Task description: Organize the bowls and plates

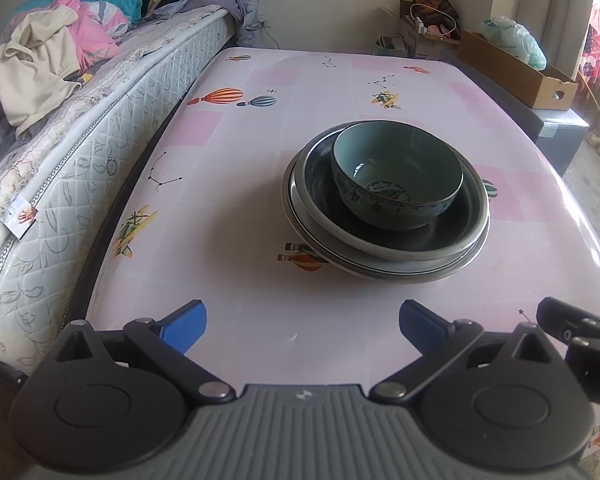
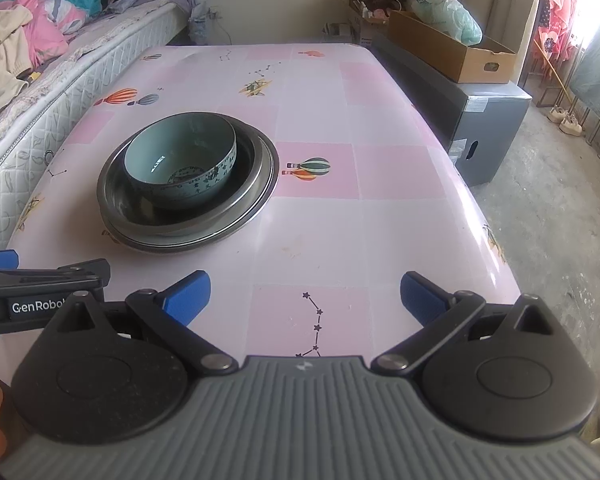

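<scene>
Stacking appears complete: bowl (image 1: 396,176) nests on plates (image 1: 384,256). Left tool (image 1: 302,326) and right tool (image 2: 305,298) spread, empty; next, withdraw.

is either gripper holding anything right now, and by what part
Nothing is held. The left gripper and right gripper are both open, short of the bowl stacked on the plates.

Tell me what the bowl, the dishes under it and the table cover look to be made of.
Bowl: likely glazed ceramic, with a glossy celadon inside and printed dark patterns.
Dishes: probably stainless steel, going by the thin grey rims with a metallic sheen; enamel is possible.
Table cover: seemingly plastic or oilcloth, a smooth printed pink sheet reflecting window light.
</scene>
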Tool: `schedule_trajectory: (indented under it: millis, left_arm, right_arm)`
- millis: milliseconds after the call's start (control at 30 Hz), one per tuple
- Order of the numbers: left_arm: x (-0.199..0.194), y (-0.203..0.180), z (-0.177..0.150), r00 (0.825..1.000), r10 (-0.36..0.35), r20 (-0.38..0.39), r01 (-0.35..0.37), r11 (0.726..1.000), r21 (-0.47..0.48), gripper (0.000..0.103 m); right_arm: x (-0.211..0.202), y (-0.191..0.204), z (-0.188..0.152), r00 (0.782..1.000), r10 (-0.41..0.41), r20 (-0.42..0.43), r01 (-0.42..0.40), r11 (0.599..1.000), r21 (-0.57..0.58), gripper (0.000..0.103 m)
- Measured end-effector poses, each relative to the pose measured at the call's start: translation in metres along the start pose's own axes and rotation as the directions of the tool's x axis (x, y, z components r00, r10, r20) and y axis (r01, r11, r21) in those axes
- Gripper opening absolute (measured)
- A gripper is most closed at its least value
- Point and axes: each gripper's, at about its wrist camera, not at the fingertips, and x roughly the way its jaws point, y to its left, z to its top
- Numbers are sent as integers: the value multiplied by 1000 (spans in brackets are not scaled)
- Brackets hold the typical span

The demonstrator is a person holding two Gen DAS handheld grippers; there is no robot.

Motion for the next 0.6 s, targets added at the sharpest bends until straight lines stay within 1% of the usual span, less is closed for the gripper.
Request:
schedule_trajectory:
  millis: [600]
  left_arm:
    - [0, 2, -1, 1000, 3, -5, -3, 1000, -4, 103]
  right_arm:
    - [4, 0, 0, 1000, 8, -12, -8, 1000, 1, 102]
